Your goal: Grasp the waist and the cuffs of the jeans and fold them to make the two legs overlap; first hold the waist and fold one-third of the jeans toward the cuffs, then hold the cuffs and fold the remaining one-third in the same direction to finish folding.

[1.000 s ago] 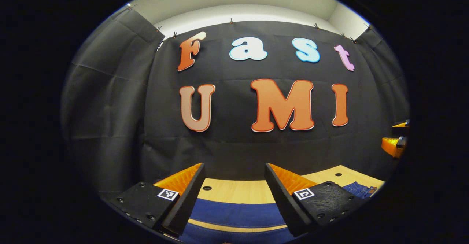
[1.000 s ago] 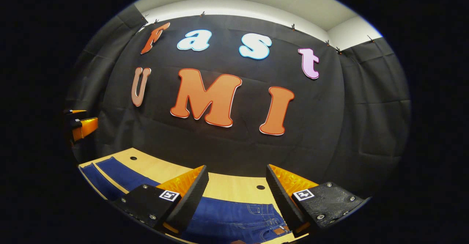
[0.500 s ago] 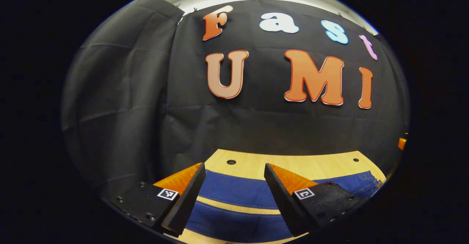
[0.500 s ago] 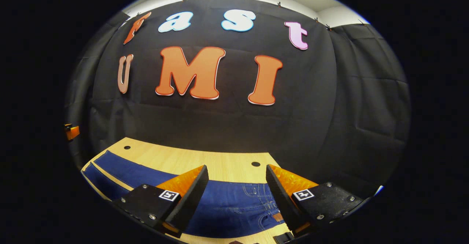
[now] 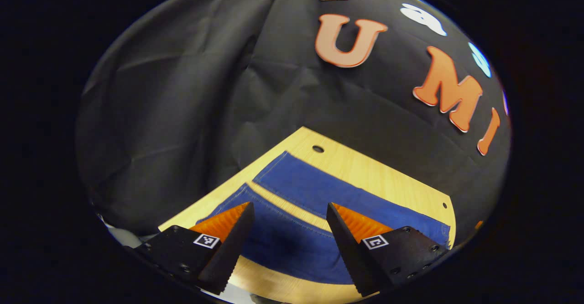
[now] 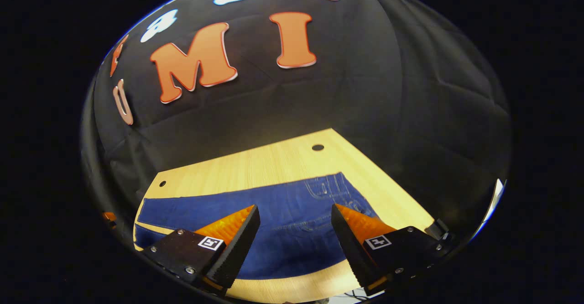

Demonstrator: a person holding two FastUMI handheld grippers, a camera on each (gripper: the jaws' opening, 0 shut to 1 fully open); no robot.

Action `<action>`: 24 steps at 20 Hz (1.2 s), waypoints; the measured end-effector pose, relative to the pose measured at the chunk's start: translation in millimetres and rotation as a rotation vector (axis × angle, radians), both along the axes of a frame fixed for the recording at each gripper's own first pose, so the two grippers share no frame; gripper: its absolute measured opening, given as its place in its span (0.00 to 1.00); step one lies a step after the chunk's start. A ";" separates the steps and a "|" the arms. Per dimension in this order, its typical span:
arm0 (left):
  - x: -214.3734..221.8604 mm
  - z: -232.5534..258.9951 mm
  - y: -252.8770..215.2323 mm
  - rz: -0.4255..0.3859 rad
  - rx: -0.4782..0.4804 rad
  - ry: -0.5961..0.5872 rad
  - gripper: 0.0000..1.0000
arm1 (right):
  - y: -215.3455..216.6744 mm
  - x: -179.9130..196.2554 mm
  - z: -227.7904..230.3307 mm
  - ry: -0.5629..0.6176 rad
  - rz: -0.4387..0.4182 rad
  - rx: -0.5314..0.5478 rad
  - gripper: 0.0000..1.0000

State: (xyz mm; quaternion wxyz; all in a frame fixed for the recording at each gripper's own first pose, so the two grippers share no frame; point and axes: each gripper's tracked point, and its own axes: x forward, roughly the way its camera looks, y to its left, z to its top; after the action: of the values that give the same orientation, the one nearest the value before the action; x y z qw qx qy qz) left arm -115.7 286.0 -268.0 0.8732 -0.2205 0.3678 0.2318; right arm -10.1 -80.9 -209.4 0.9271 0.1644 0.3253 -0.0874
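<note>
Blue jeans [image 5: 296, 190] lie flat on the wooden table [image 5: 383, 174], both legs side by side with a thin strip of wood between them. In the left gripper view the cuffs [image 5: 264, 176] point toward the table's far left corner, and my left gripper [image 5: 287, 244] hangs open above the nearer leg. In the right gripper view the jeans [image 6: 255, 210] show their waist end with a stitched pocket [image 6: 326, 187]. My right gripper [image 6: 294, 244] is open over the seat area, apart from the cloth.
The wooden table [image 6: 255, 162] has small round holes [image 6: 318, 147] near its back corners. Black cloth walls close in right behind the table's far edges. The near table edge runs just under both grippers.
Both grippers have tilted down and turned outward, left toward the cuffs, right toward the waist. Much more of the table and jeans is in sight. Both stay open.
</note>
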 end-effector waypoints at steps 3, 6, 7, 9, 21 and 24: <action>-10.2 -35.9 18.5 0.116 -0.132 0.063 0.98 | -0.5 -7.3 -25.0 0.091 -0.033 0.108 0.98; -18.4 -72.0 28.6 0.191 -0.239 0.096 0.98 | -0.3 -13.6 -46.8 0.163 -0.069 0.167 0.99; -19.8 -80.5 30.7 0.212 -0.268 0.105 0.97 | 0.6 -13.7 -51.9 0.175 -0.081 0.182 0.99; -21.5 -87.4 35.1 0.250 -0.326 0.128 0.98 | 3.0 -14.1 -61.4 0.200 -0.105 0.218 0.99; -40.6 -131.4 52.9 0.418 -0.590 0.191 0.89 | 14.2 -35.3 -96.5 0.331 -0.288 0.474 0.99; -22.7 -132.4 54.9 0.420 -0.625 0.111 0.86 | 5.7 -42.3 -108.1 0.338 -0.340 0.538 0.99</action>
State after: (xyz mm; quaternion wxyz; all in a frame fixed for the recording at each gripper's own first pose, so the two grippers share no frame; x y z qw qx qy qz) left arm -138.4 340.9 -400.3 0.6760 -0.5340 0.4141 0.2940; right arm -52.4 -75.1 -317.5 0.7561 0.4372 0.4536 -0.1775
